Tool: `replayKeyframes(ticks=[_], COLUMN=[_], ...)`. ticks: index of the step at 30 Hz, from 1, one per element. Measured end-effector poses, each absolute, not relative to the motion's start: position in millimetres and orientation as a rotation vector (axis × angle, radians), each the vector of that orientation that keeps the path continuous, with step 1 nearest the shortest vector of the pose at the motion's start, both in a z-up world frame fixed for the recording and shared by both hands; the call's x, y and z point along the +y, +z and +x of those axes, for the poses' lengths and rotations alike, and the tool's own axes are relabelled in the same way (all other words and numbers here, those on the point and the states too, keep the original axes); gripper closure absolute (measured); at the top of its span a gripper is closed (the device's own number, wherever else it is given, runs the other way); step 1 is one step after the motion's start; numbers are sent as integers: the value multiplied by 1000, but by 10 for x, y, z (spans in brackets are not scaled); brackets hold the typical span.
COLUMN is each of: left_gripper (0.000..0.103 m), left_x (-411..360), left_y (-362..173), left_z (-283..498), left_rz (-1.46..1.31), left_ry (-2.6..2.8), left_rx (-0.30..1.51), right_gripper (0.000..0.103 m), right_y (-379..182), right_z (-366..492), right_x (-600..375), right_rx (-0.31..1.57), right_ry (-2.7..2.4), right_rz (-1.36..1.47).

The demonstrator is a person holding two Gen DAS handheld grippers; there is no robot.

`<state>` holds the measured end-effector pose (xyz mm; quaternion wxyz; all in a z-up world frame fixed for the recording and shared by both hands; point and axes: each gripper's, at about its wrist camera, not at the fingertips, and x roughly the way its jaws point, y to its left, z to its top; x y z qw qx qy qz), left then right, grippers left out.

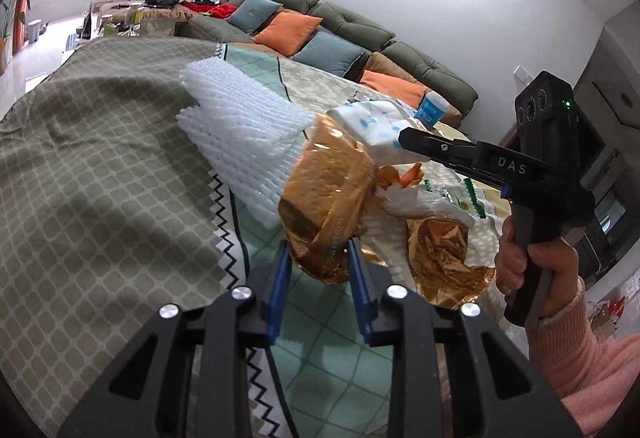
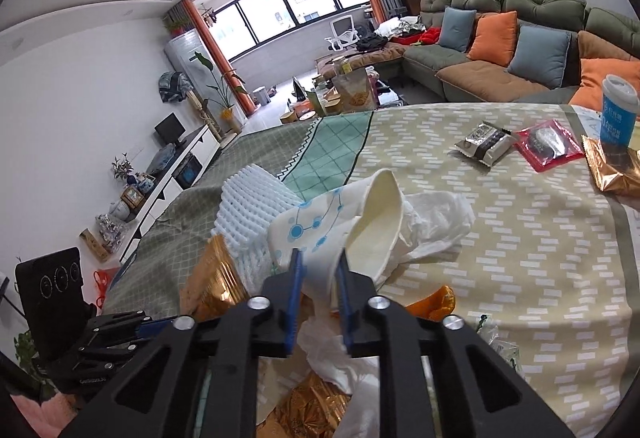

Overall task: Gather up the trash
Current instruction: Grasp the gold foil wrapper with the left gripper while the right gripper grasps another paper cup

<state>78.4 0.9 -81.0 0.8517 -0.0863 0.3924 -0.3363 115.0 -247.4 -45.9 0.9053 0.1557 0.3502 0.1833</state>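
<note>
A pile of trash lies on the cloth-covered table (image 1: 100,165). My left gripper (image 1: 319,258) is shut on a crumpled gold foil wrapper (image 1: 328,193), which leans against a white foam net sleeve (image 1: 240,125). From the right comes my right gripper (image 1: 404,138), held by a hand (image 1: 532,262). In its own view the right gripper (image 2: 319,268) is shut on a crushed white paper cup with blue dots (image 2: 360,205). A white tissue (image 2: 436,213), the foam net (image 2: 248,197) and the gold wrapper (image 2: 218,274) lie around the cup. More gold foil (image 1: 440,242) sits under the pile.
Farther right on the table (image 2: 520,246) lie a black-and-silver sachet (image 2: 484,141), a red packet (image 2: 548,143), another gold wrapper (image 2: 612,165) and an upright blue cup (image 2: 618,109). Orange peel (image 2: 436,302) lies near my right fingers. A green sofa (image 1: 360,25) with cushions stands behind.
</note>
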Motion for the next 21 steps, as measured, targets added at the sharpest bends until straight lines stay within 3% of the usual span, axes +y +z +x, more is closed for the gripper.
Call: replayKeyframes(ticks=[8,21], left_gripper=[77,77], left_x=[116,631], left_y=[-689,-519], left_z=[671,454], left_rz=[-193,-225], left_ry=[-700,-604], left_rx=[778,701], right_gripper=[98,99], right_y=[-266,48], right_z=[1024,884], right_x=[-2375,-1957], right_rx=[671,601], right_ry=[378,493], right_rz=[275,220])
